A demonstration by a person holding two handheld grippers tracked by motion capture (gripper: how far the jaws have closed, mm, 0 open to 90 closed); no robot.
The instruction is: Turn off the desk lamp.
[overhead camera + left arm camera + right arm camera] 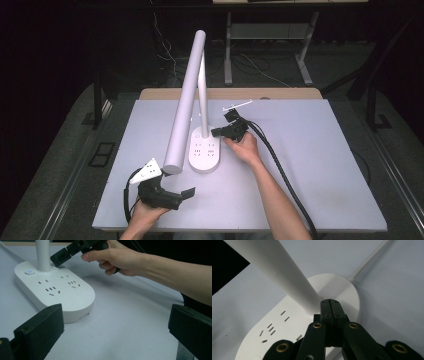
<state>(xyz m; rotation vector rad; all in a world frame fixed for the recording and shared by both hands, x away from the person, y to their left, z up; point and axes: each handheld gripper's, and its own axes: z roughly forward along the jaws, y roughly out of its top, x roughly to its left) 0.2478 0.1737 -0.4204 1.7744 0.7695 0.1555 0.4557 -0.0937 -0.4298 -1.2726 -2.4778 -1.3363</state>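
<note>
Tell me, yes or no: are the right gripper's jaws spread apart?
No: in the right gripper view, the right gripper has its two black jaws pressed flat together, tips at the lamp base beside the post.

A pale tabletop (320,165) stands on dark carpet (45,150); behind, metal table legs (228,50) and loose cables (260,67) sit in gloom.

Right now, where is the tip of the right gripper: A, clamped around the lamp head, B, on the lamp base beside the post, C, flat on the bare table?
B: the right gripper, jaws closed together, has its tip on the white lamp base next to the post.
</note>
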